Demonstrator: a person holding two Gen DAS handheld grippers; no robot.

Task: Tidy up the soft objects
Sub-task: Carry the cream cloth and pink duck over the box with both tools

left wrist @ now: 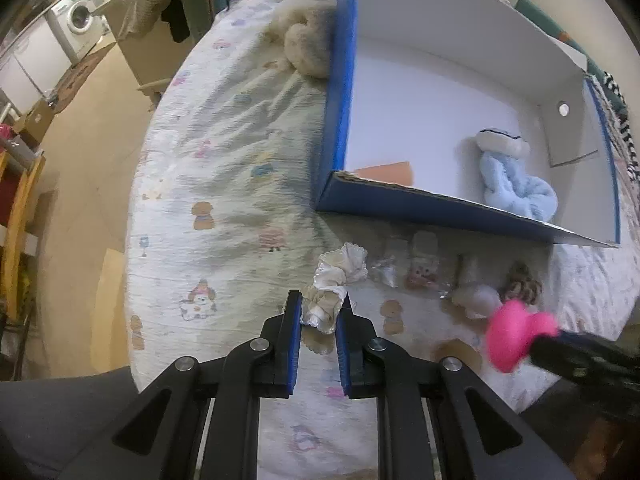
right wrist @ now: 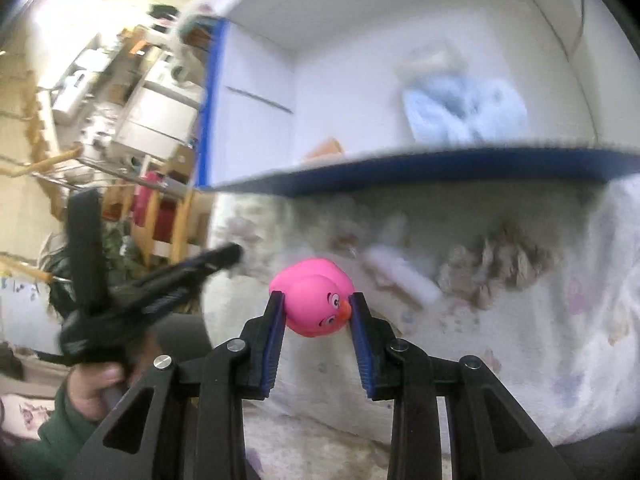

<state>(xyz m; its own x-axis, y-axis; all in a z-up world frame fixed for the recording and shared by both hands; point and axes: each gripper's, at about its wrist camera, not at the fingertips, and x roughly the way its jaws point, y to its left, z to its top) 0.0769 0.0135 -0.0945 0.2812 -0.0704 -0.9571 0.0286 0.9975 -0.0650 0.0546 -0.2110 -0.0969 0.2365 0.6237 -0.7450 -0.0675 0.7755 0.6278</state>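
Left wrist view is showing the left gripper (left wrist: 319, 312) with its jaws closing narrowly on a cream lace-edged scrunchie (left wrist: 334, 290), which is lying on the printed bedspread (left wrist: 224, 168) at about 6 o'clock from the near left corner of the box. The scrunchie is looking crumpled, with scalloped white trim and a beige fold between the blue pads. The blue-sided white box (left wrist: 340, 80) is sitting at 1 o'clock, holding a pale blue fluffy item (left wrist: 508, 176) and an orange piece (left wrist: 390, 172). At 3 o'clock a braided rope toy (left wrist: 522, 282), a white soft item (left wrist: 478, 294) and small wrapped packets (left wrist: 420, 270) are lying in a row just in front of the box.

Right wrist view is showing the right gripper (right wrist: 316, 312) with its jaws pressing on a pink rubber duck (right wrist: 314, 300), glossy, lying sideways with orange beak and drawn eyes, raised above the bedspread below the box rim. No writing is readable in either view.
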